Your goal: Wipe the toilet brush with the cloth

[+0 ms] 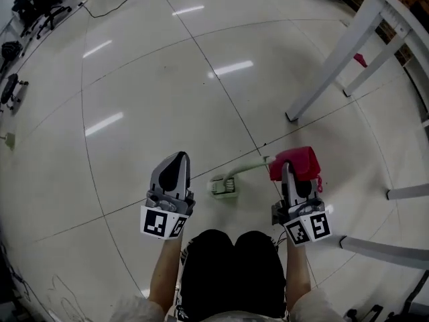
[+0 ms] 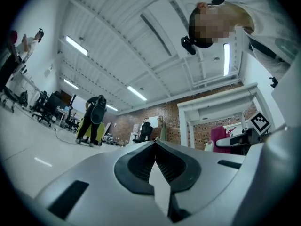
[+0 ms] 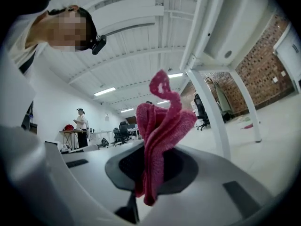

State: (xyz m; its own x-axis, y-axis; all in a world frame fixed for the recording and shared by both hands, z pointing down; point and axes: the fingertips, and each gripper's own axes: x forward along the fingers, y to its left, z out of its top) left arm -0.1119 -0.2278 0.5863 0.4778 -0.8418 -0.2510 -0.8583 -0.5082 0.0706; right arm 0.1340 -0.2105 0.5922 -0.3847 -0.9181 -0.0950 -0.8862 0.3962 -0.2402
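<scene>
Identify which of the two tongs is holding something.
The right tongs: they pinch the pink cloth, while the left tongs are shut on nothing.

A pale green toilet brush (image 1: pixel 224 187) lies flat on the glossy white floor (image 1: pixel 147 99), just below the centre of the head view. Its bristle head is at lower left, and its thin handle slants up to the right, the tip reaching the cloth's edge. The cloth (image 1: pixel 299 162), bright pink and bunched, is pinched in the right tool (image 3: pixel 149 171), its folds standing upright.
</scene>
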